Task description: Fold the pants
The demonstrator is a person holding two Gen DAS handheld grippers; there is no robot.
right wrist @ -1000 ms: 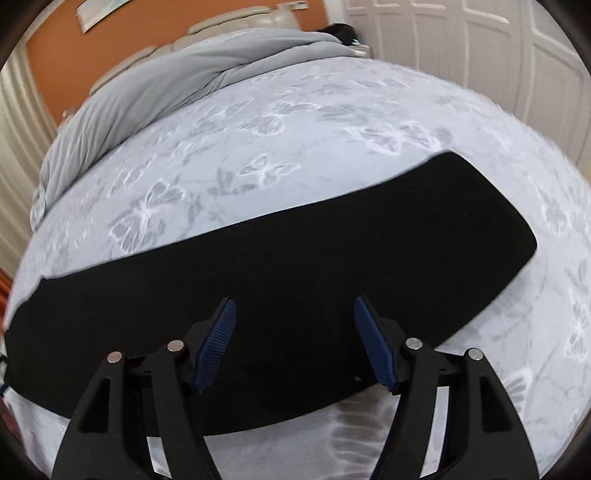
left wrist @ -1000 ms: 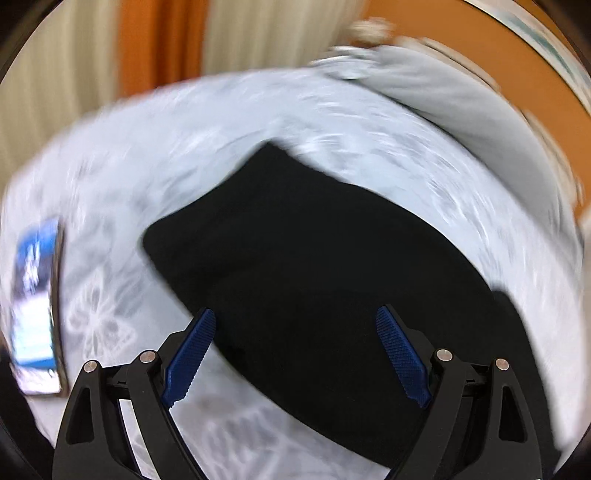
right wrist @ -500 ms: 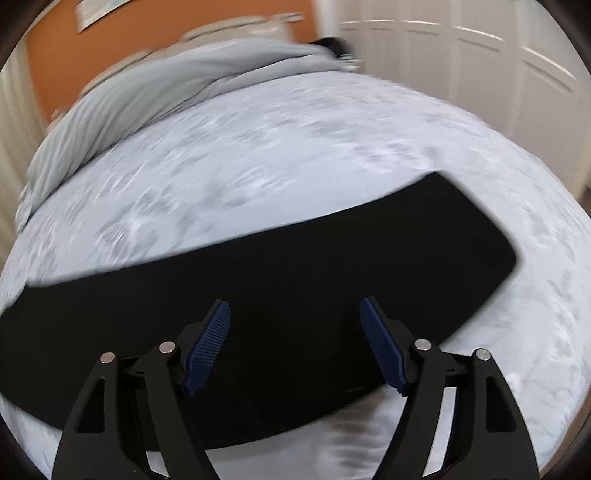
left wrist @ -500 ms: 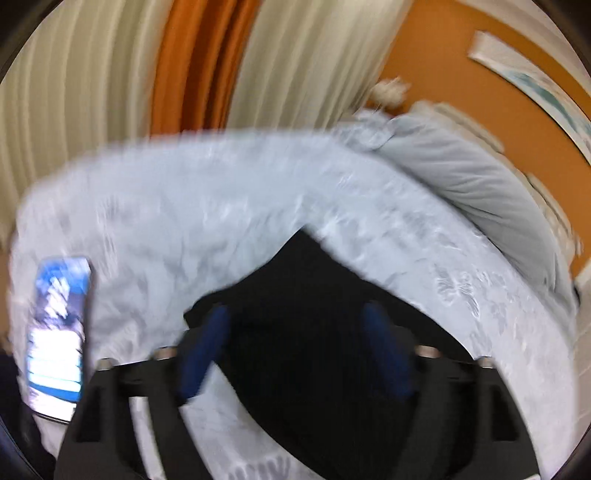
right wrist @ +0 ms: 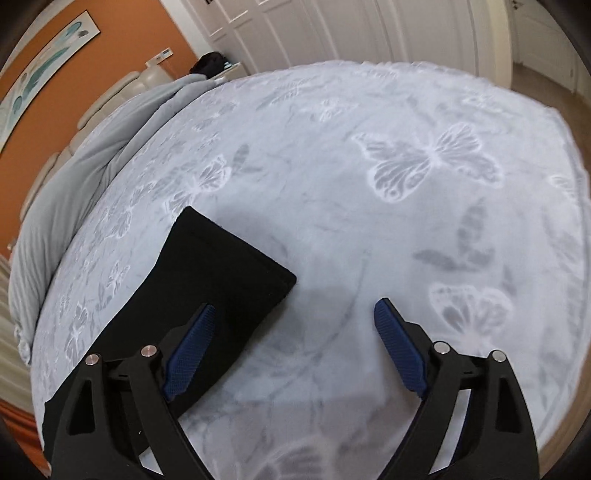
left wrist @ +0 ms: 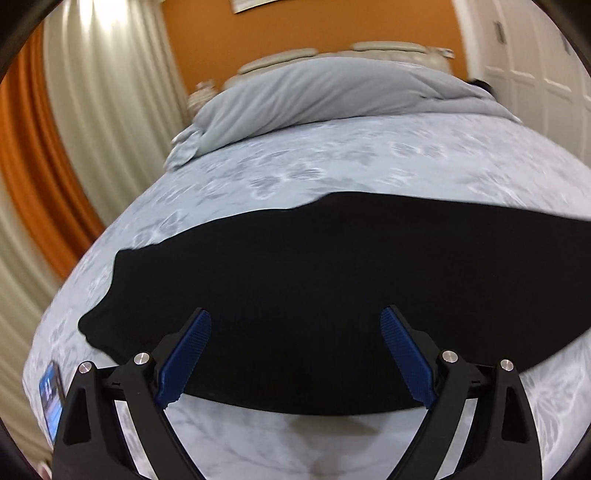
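Black pants (left wrist: pixel 332 280) lie flat as one long strip across the butterfly-print bed cover (left wrist: pixel 332 166). My left gripper (left wrist: pixel 295 354) is open and empty, hovering over the near edge of the strip, near its left end. In the right wrist view the pants' other end (right wrist: pixel 221 273) shows as a squared-off black end. My right gripper (right wrist: pixel 295 347) is open and empty, its left finger over that end's near corner and its right finger over bare cover.
A grey duvet (left wrist: pixel 332 92) is bunched along the head of the bed. A phone (left wrist: pixel 51 402) lies at the cover's left edge. Curtains (left wrist: pixel 92 129) hang on the left. White wardrobe doors (right wrist: pixel 369 33) stand beyond the bed.
Both cameras have swung. The left view turned from the pants' left end to face the strip broadside. The right view moved right to the pants' right end. Both grippers stayed open.
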